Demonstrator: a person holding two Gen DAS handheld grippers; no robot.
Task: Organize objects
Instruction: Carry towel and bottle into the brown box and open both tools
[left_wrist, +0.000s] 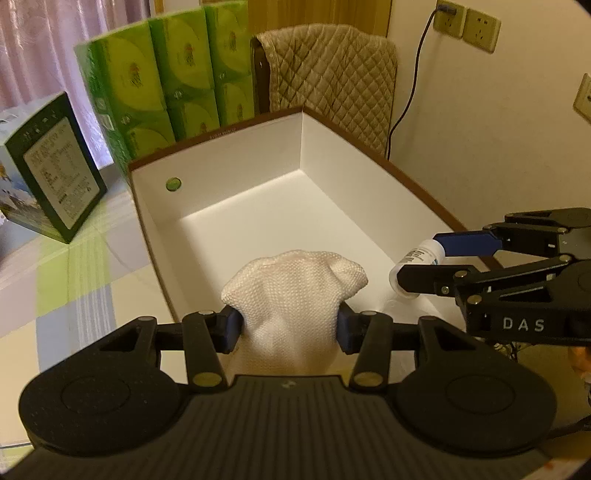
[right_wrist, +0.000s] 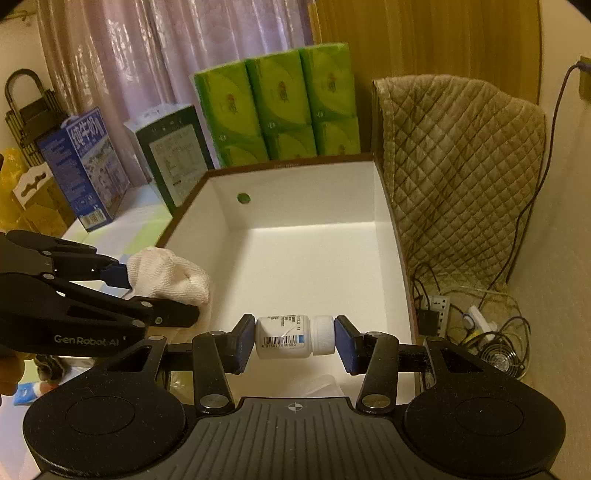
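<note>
Cloth (left_wrist: 291, 291), white and woven, clamped between the blue pads of the left claw (left_wrist: 290, 325) above the near edge of an open white box (left_wrist: 240, 166) with a brown rim. Beside it, white pill bottle (right_wrist: 291, 336) pinched end to end, lying sideways, in the right claw (right_wrist: 293, 341) over the same box. Behind, on the checked surface (left_wrist: 74, 280), green tissue packs (right_wrist: 280, 107) and a dark carton (left_wrist: 55, 166).

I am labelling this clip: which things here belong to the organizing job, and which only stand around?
Job:
- white cloth, held by left gripper
- pill bottle, held by right gripper
- open white box

Standing around:
- green tissue packs
- blue carton
- quilted cover
- power strip
</note>
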